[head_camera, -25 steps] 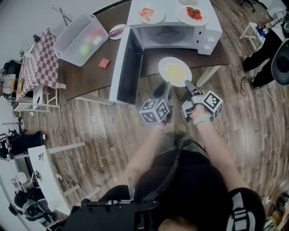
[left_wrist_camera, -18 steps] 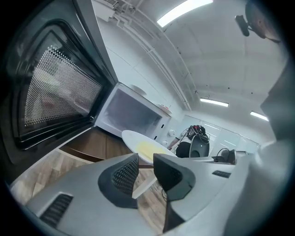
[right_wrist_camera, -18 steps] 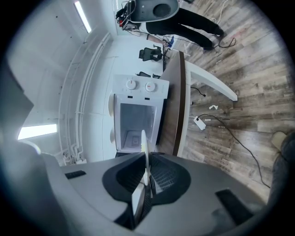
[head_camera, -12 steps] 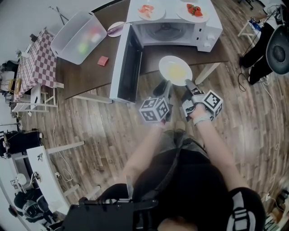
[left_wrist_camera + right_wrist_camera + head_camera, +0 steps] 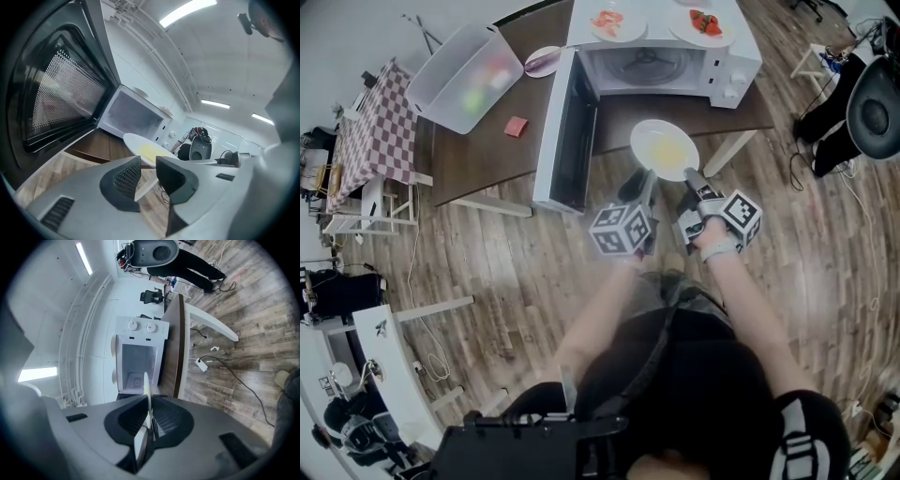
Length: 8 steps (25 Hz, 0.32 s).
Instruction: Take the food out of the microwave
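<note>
Nothing has shifted since the earlier frames. The white plate (image 5: 643, 134) of yellow food (image 5: 668, 150), perhaps egg, hangs outside the microwave (image 5: 727, 75), beside its open door (image 5: 567, 131) and over the table (image 5: 478, 159) edge. The right gripper (image 5: 149, 417) pinches the plate's near rim. The left gripper (image 5: 147, 174) stands wide beside it, gripping nothing.

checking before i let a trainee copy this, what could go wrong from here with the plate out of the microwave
1. Only the right gripper pinches the plate, at its rim; the left gripper has its fingers apart, off it. The plate could tip and the yellow food slide off.
2. The open microwave door stands close on the left; a swing that way could knock it.
</note>
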{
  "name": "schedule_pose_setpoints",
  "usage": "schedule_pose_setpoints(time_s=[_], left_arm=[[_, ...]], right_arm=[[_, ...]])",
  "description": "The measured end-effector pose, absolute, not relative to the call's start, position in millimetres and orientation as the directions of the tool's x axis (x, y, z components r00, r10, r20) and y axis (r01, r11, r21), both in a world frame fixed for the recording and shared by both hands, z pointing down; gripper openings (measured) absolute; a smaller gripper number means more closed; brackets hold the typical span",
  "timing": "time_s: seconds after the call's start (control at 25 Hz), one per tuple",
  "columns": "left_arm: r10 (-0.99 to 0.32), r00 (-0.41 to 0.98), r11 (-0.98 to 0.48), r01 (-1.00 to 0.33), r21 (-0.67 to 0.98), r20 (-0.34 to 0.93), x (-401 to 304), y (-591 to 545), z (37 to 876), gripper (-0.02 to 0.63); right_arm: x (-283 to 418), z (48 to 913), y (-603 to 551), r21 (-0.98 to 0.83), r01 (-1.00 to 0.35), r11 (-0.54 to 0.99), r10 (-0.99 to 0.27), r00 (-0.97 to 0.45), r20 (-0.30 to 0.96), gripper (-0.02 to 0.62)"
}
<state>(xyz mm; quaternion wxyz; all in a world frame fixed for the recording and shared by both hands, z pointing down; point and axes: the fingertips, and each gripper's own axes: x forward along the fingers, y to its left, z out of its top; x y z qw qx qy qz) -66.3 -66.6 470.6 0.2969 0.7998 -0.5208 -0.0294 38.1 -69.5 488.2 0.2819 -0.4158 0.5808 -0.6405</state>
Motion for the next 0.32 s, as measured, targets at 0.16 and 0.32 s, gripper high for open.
schedule_pose_setpoints(time_s=[0.16,0.32], left_arm=[[-0.851,0.458,-0.286,-0.814,0.505,0.256,-69.1,-64.4,468.8,0.101],[-0.851,0.460,-0.291,-0.814,0.502,0.253,-71.2,-59.8,468.0,0.101]], right_arm=[[35.0,486.4,-68.5,-0.981,-0.111,-0.157,-0.848,-0.494,0.191,0.032],[31.6,486.7,-62.1,-0.983,-0.092,-0.161,-0.849,-0.495,0.185,0.032]])
